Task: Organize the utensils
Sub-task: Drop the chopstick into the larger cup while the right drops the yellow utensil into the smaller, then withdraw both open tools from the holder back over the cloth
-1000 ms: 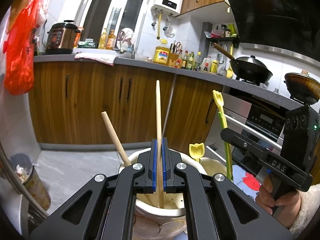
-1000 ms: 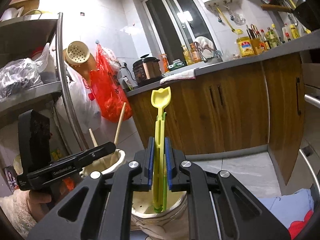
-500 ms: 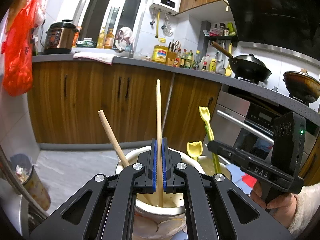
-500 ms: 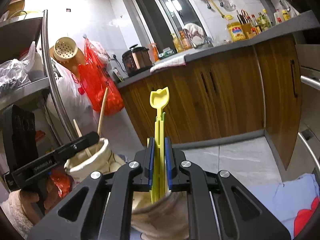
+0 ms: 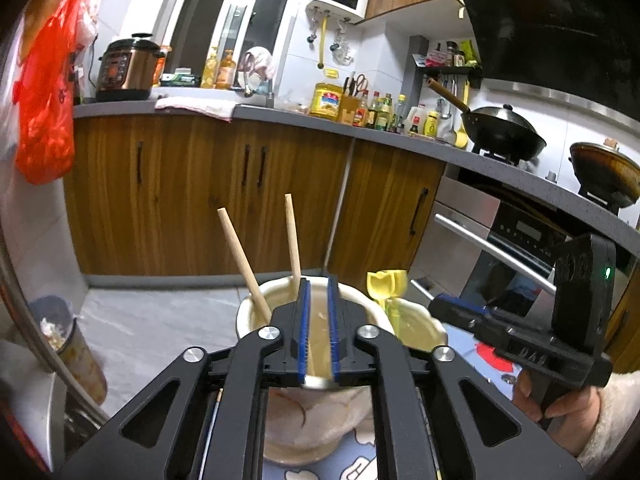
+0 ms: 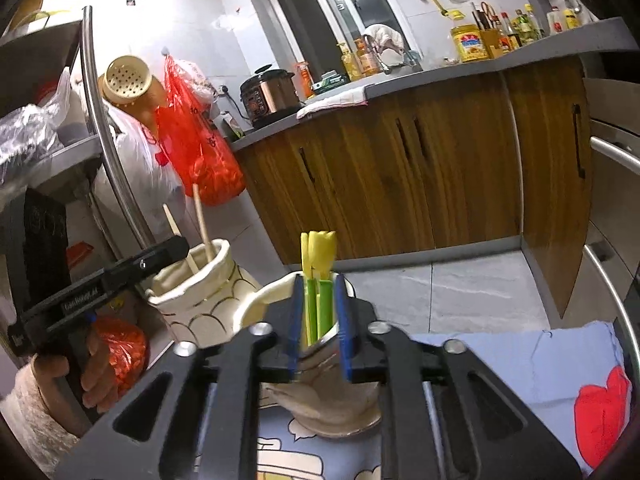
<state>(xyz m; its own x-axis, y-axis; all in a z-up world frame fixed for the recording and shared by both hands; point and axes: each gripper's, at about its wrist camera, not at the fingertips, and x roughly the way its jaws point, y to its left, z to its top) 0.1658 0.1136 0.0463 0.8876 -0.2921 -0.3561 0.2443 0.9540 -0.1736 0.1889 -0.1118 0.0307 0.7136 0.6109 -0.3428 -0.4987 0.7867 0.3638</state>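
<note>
Two cream ceramic holders stand side by side on a blue patterned cloth. The left holder (image 5: 256,316) (image 6: 192,280) contains two wooden sticks (image 5: 293,240) (image 6: 201,220). The right holder (image 6: 260,304) (image 5: 420,324) contains yellow-green utensils (image 6: 318,264) (image 5: 386,284). My left gripper (image 5: 318,332) is open over the left holder, holding nothing. My right gripper (image 6: 319,328) is open, its pads either side of the yellow-green utensils without touching them.
A blue cartoon cloth (image 6: 540,364) covers the surface. Wooden cabinets (image 5: 200,192) and a grey counter run behind. A metal shelf rack (image 6: 96,120) and red bag (image 6: 196,152) stand at the left. An oven (image 5: 500,248) is at the right.
Both grippers opened. The left one let go of the wooden stick, which now leans in the left holder. The right one released the yellow-green utensil, which dropped down into the right holder.
</note>
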